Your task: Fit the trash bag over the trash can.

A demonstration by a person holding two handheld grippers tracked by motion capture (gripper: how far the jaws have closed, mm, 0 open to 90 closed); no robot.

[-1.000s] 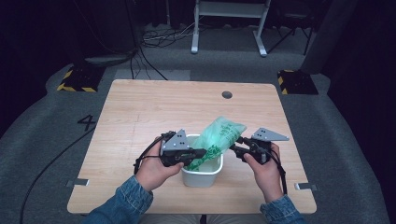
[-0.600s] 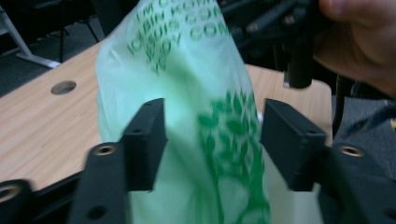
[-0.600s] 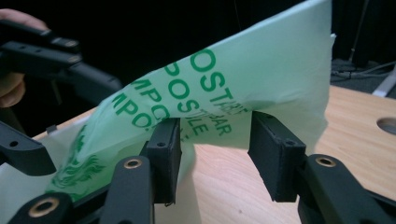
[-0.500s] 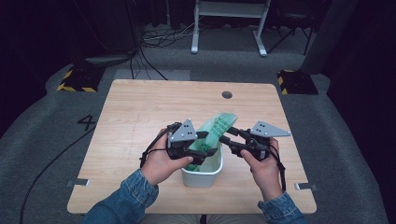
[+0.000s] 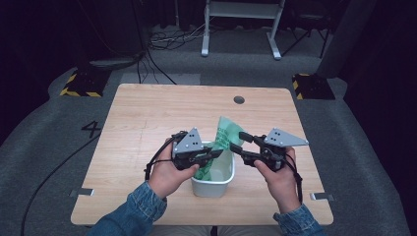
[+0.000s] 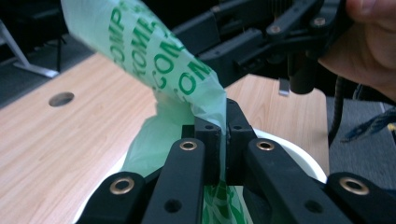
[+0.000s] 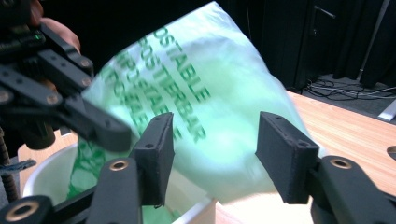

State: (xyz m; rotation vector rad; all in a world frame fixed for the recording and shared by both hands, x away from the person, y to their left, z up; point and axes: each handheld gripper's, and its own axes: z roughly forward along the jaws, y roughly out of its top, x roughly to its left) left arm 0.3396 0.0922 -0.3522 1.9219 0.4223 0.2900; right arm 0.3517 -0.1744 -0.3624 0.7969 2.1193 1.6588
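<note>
- Left gripper [image 6: 223, 140] clamped on thin green printed plastic bag [image 5: 222, 142], jaws just closing.
- Right gripper [image 7: 212, 154] jaws apart, just opening, bag between them unpinched.
- Bag rises from white plastic bin [image 5: 212, 186] on light wooden table [image 5: 147, 113].
- Grey carpet floor [image 5: 44, 147], dark room.

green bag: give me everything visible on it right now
The green bag is thin, translucent plastic film with darker green printed lettering. Its lower part sits crumpled inside the white tub near the table's front edge; its upper part rises out and leans up and away. The left tool is shut on a fold of the film above the tub. The right tool stands open, its jaws apart in front of the bag, not pressing it.
</note>
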